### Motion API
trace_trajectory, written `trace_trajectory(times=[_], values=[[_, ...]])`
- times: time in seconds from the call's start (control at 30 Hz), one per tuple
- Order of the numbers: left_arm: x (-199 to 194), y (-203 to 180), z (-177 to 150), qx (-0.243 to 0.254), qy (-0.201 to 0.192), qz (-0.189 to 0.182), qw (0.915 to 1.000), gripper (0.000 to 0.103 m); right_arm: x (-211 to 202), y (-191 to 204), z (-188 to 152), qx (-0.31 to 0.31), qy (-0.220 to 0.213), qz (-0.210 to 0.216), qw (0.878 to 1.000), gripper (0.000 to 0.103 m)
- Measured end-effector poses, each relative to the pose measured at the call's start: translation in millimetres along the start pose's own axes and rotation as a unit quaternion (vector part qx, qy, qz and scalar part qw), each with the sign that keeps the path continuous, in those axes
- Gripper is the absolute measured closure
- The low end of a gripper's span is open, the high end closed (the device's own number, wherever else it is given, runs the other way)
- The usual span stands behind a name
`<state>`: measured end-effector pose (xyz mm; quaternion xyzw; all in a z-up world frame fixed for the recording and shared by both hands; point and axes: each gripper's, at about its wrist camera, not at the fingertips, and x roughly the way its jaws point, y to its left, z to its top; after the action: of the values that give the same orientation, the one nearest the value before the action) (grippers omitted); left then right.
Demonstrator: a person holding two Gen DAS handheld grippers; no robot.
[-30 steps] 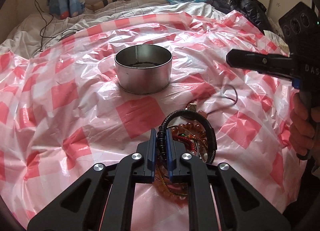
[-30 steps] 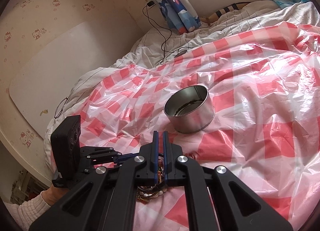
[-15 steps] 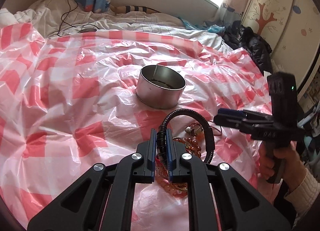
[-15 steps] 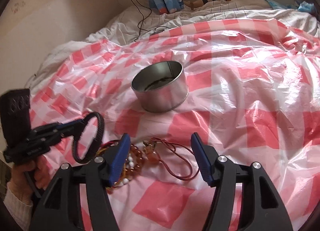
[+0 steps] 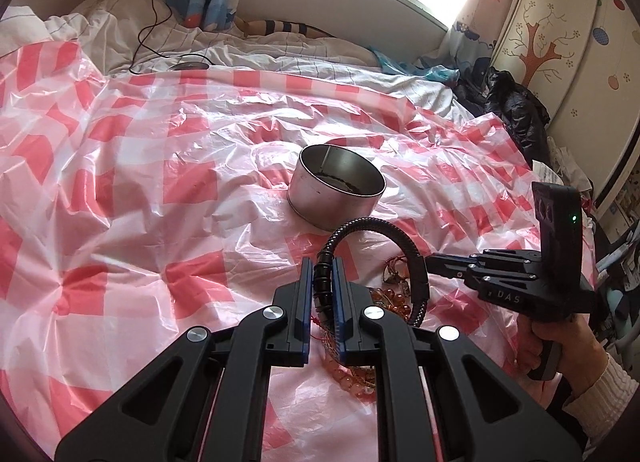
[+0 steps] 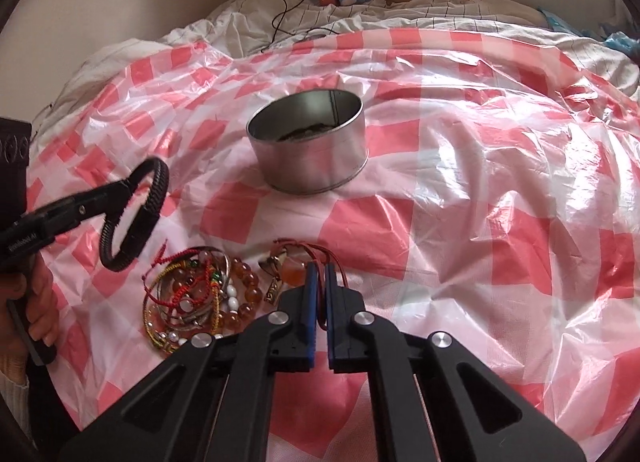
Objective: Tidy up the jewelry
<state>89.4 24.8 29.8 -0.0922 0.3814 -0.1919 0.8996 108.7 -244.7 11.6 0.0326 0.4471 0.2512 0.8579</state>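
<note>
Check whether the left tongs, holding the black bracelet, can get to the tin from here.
Probably yes. The left tongs grip the black braided bracelet above the sheet, and the open metal tin sits just ahead with nothing between. The right tongs are down at the red cord pendant.

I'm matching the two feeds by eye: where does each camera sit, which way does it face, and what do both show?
Left wrist: on the left gripper, facing the tin and window; its fingers clamp the black bracelet; right gripper and hand at right.
Right wrist: on the right gripper, closed on the red cord, facing the tin; left gripper at left.
Shared: tin, bracelet, jewelry pile, checkered sheet.
</note>
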Motion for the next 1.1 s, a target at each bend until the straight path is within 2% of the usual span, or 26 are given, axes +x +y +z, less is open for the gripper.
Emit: trace_trajectory(times=[0.13, 0.23, 0.63, 0.87, 1.1], values=[[0.9, -0.3, 0.0, 0.006, 0.002, 0.005, 1.0, 0.095, -23.2, -9.0, 9.3, 0.036, -0.053, 0.051, 0.997, 0.099], [4.4, -1.7, -0.2, 0.009, 0.008, 0.009, 0.9999, 0.095, -36.3, -9.9, 14.1, 0.043, -0.082, 0.064, 0.994, 0.099], [11.6, -8.7, 6.8, 0.025, 0.007, 0.034, 0.9991, 0.095, -46.2, -7.3, 20.7, 0.042, -0.105, 0.088, 0.99, 0.099], [13.2, -20.3, 34.6, 0.041, -0.014, 0.045, 0.998, 0.094, -46.0, -14.9, 47.2, 0.055, -0.128, 0.111, 0.984, 0.099], [35.5, -27.9, 69.6, 0.046, -0.022, 0.034, 0.9981, 0.094, -40.1, -12.1, 80.9, 0.051, -0.153, 0.117, 0.98, 0.099]])
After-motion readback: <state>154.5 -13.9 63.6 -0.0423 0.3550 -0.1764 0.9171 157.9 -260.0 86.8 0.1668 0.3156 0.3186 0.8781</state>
